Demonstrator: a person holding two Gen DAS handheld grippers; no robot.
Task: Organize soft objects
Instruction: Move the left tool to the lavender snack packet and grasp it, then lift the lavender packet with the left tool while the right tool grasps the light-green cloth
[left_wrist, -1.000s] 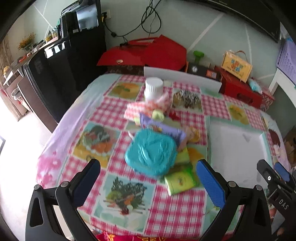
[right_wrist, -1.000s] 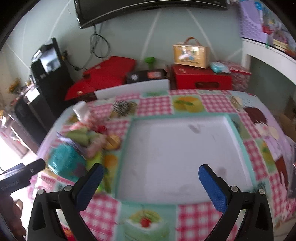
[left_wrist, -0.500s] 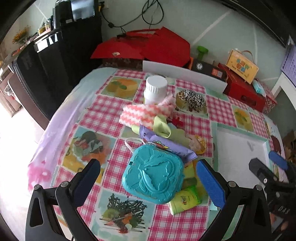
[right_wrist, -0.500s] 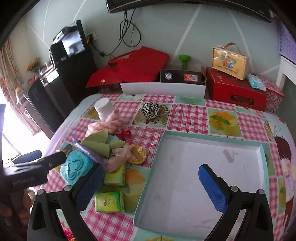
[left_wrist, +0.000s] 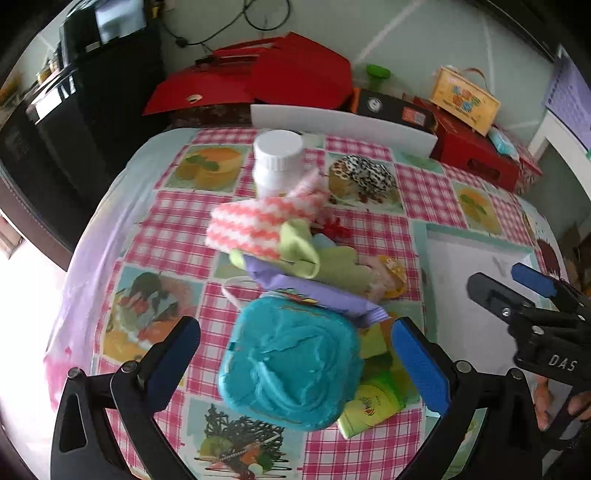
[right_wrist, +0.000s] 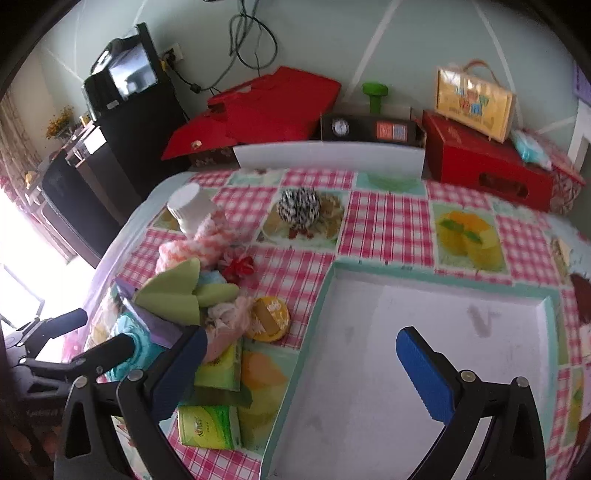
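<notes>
While your left gripper (left_wrist: 295, 354) hangs wide open above the teal pouch (left_wrist: 291, 365) near the table's (left_wrist: 177, 225) front edge, your right gripper (right_wrist: 299, 365) spreads wide, empty, over the white tray (right_wrist: 424, 350) at the table's right edge.

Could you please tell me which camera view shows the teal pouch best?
The left wrist view: the teal pouch lies whole and unobstructed between the open jaws of the left gripper. In the right wrist view only a sliver of it shows, hidden behind the purple packet and the left gripper's finger.
</notes>
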